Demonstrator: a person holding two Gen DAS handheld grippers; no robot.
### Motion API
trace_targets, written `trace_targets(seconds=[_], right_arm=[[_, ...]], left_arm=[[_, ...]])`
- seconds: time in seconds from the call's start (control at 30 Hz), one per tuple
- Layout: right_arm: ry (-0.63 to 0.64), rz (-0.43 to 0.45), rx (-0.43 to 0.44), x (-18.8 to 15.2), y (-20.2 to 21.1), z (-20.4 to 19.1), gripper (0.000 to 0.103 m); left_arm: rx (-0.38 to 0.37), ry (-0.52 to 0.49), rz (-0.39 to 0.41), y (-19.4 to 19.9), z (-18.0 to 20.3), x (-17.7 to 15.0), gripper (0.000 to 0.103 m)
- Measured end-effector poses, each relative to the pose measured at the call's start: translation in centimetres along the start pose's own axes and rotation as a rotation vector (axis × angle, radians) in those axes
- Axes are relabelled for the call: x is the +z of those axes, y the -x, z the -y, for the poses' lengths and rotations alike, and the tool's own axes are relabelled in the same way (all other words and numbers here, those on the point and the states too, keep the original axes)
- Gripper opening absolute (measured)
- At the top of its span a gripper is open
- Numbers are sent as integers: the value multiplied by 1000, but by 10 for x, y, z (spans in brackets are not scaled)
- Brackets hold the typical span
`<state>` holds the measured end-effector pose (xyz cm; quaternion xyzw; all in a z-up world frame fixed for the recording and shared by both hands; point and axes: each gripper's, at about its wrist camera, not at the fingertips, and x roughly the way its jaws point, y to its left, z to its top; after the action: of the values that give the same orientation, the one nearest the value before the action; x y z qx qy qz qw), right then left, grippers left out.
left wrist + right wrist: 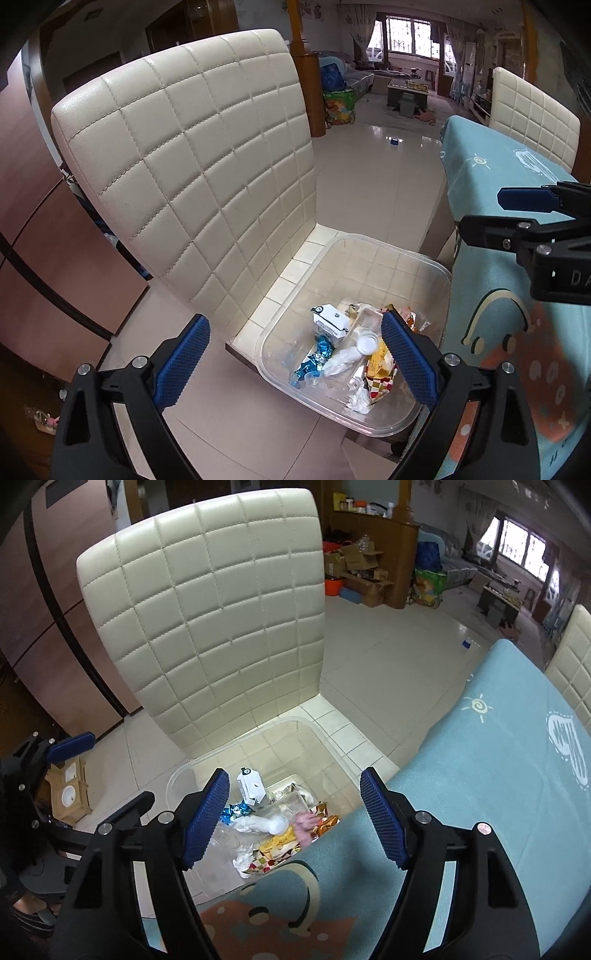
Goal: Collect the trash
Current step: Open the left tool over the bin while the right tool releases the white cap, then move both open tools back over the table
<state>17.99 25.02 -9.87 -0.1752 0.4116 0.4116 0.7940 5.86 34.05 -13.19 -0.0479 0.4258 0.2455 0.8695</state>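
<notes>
A clear plastic bin [428,266] sits on the seat of a cream quilted chair [192,162]. It holds trash: a small white carton [330,321], a blue foil wrapper [317,354], a white crumpled tissue [343,360], a yellow checked wrapper [380,373]. My left gripper [295,354] is open and empty above the bin. My right gripper [295,819] is open and empty, over the table edge beside the bin [177,779]. The carton [251,782] and a pink wrapper [304,825] show in the right wrist view. The right gripper's fingers [524,199] reach in from the right of the left wrist view.
A table with a light blue printed cloth [480,775] stands right of the chair. A second cream chair [532,110] is behind it. Brown cabinets [29,221] line the left. The tiled floor [369,166] runs toward a living room with boxes [362,572].
</notes>
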Motion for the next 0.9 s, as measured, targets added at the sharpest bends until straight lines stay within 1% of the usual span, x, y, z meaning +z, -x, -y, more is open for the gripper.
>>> trace_targets(seconds=[0.17, 0.23, 0.3, 0.37, 0.43, 0.5, 0.63, 0.77, 0.9], right_arm=[[-25, 9, -5, -8, 11, 5, 74], [-42, 4, -21, -10, 16, 7, 74], [-57, 6, -23, -12, 22, 10, 77], [-80, 21, -24, -15, 31, 14, 85], [-103, 31, -25, -18, 40, 16, 90], [-117, 46, -24, -20, 49, 16, 92], [-109, 76, -68, -27, 64, 13, 95], [-124, 91, -108, -42, 80, 18, 98], [-136, 133, -192, -60, 106, 29, 99]], left_arm=[[1, -25, 27, 13, 10, 3, 92], [3, -21, 37, 18, 13, 3, 92], [-3, -12, 43, 24, 14, 3, 92], [-3, -8, 51, 30, 17, 2, 92], [-7, 4, 70, 37, 16, 2, 92], [-10, 25, 91, 45, 14, 1, 92], [-12, 79, 106, 53, 9, 0, 92], [-24, 103, 125, 62, 15, -1, 92], [-76, 114, 125, 72, 29, -1, 92]])
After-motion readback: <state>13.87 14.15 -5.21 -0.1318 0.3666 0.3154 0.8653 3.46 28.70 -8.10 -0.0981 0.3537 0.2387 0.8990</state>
